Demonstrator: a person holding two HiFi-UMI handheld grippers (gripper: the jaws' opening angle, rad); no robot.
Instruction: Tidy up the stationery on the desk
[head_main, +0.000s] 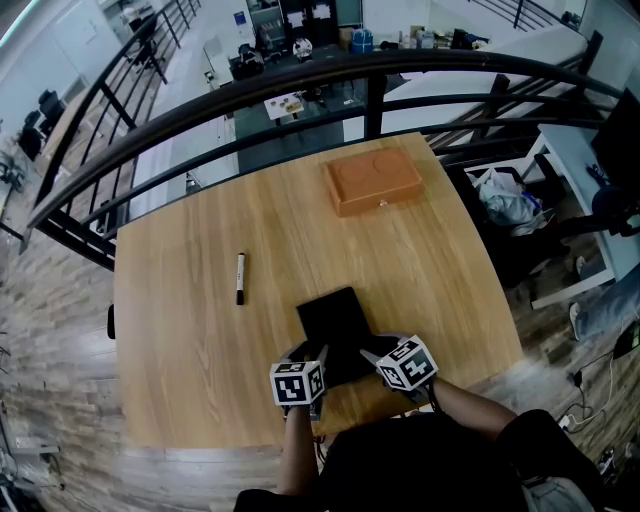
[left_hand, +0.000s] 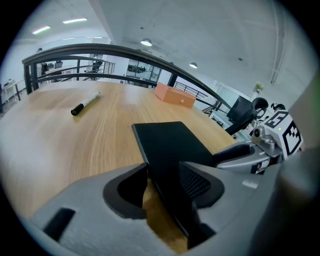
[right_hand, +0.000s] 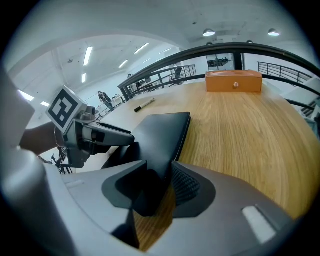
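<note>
A flat black notebook (head_main: 335, 320) lies near the desk's front edge, its near end raised between my two grippers. My left gripper (head_main: 305, 352) is shut on its near left corner, seen in the left gripper view with the black cover (left_hand: 170, 142) clamped between the jaws. My right gripper (head_main: 375, 352) is shut on the near right corner, and the cover (right_hand: 162, 132) runs out from between its jaws. A black and white marker (head_main: 240, 278) lies alone on the left of the wooden desk (head_main: 190, 340). An orange box (head_main: 373, 181) stands closed at the far side.
A dark curved railing (head_main: 300, 95) runs behind the desk's far edge. Beyond it is a lower floor with office furniture. A bag (head_main: 505, 198) and a white table stand to the right of the desk. The marker (left_hand: 85, 103) and the box (right_hand: 233, 81) are far from both grippers.
</note>
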